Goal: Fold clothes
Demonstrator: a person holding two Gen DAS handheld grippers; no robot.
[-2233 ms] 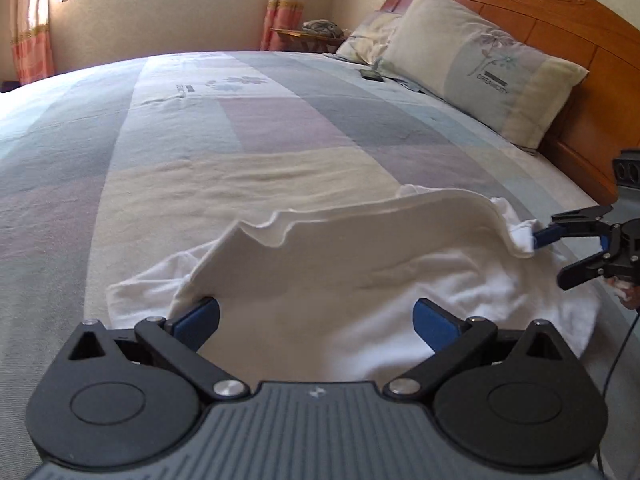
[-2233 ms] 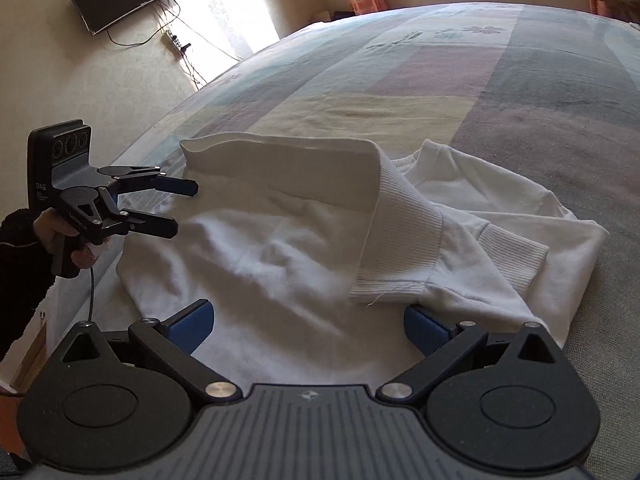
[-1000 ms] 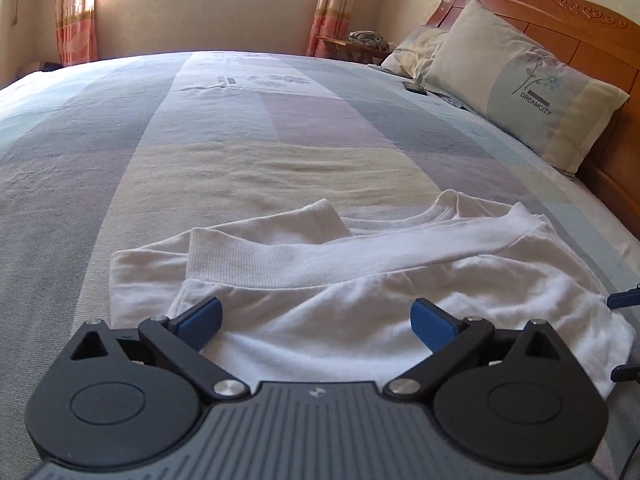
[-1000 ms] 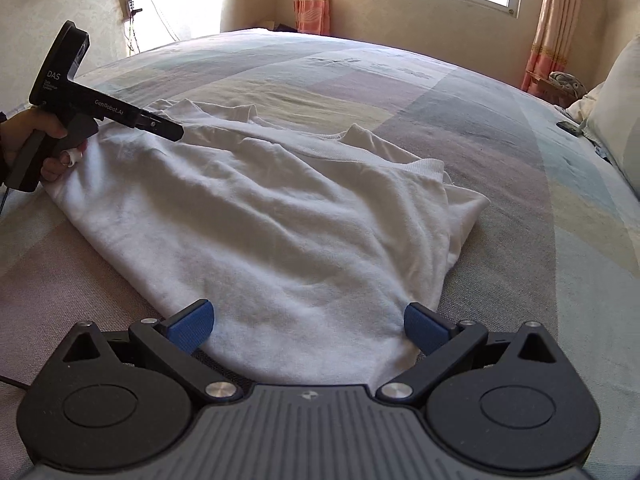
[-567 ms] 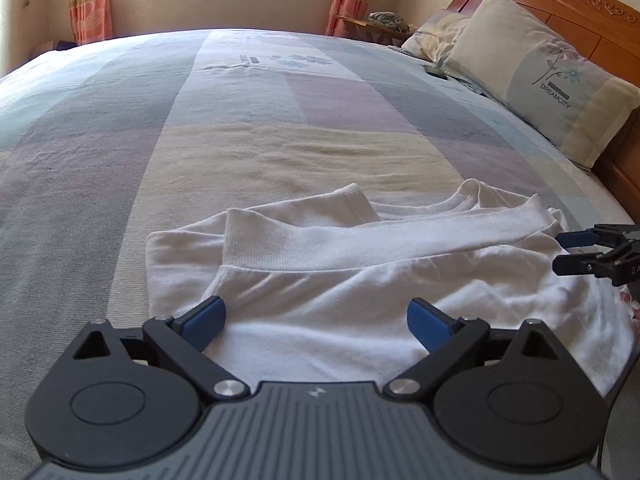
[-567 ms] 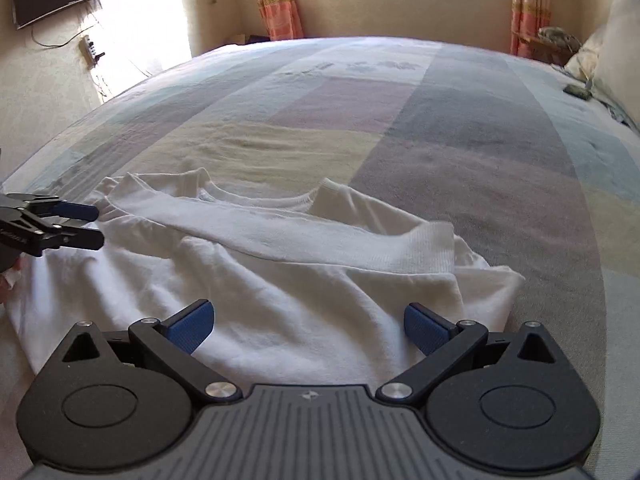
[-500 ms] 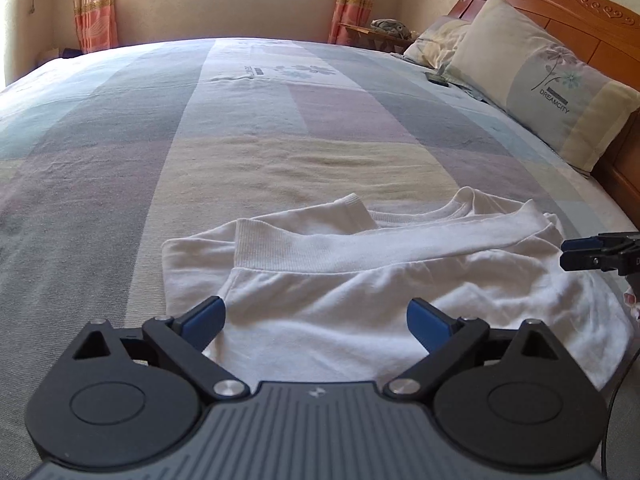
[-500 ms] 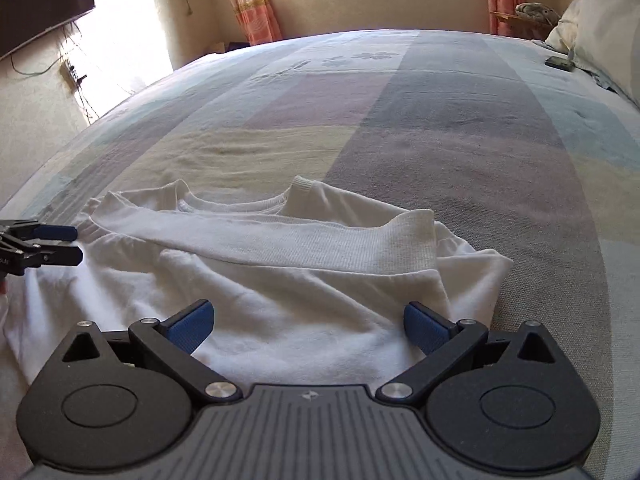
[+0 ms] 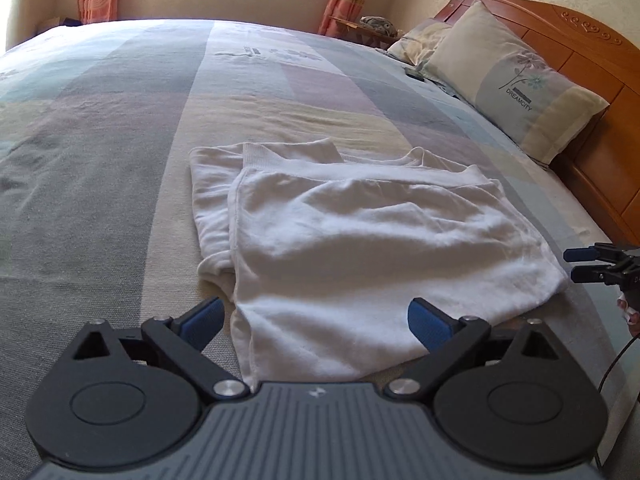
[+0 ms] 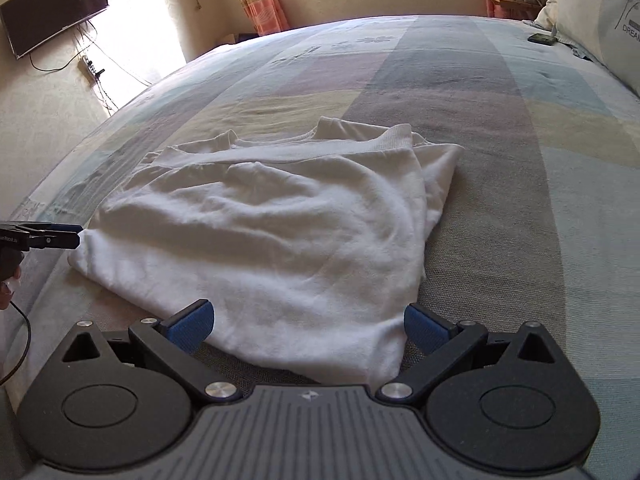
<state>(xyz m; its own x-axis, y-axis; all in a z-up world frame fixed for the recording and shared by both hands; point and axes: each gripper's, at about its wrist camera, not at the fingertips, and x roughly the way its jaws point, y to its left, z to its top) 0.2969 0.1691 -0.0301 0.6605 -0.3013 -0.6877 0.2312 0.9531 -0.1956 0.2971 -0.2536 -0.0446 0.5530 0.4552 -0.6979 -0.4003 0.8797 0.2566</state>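
The white sweatshirt [image 9: 360, 248] now lies doubled flat near the pillow [image 9: 516, 80]; my left gripper [image 9: 316, 320] and right gripper [image 10: 306, 322], both spread, have let go, so this fold looks laid.

Each gripper, left gripper [image 9: 316, 322] and right gripper [image 10: 308, 322], has black linkage arms, blue fingertip pads [image 9: 426, 324], silver pivot screws and a ribbed grey housing; a thin black cable [image 10: 22, 344] trails from the left one.

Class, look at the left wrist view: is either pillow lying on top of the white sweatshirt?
No. The pillows rest against the headboard, well apart from the white sweatshirt, which lies alone on the bedspread.
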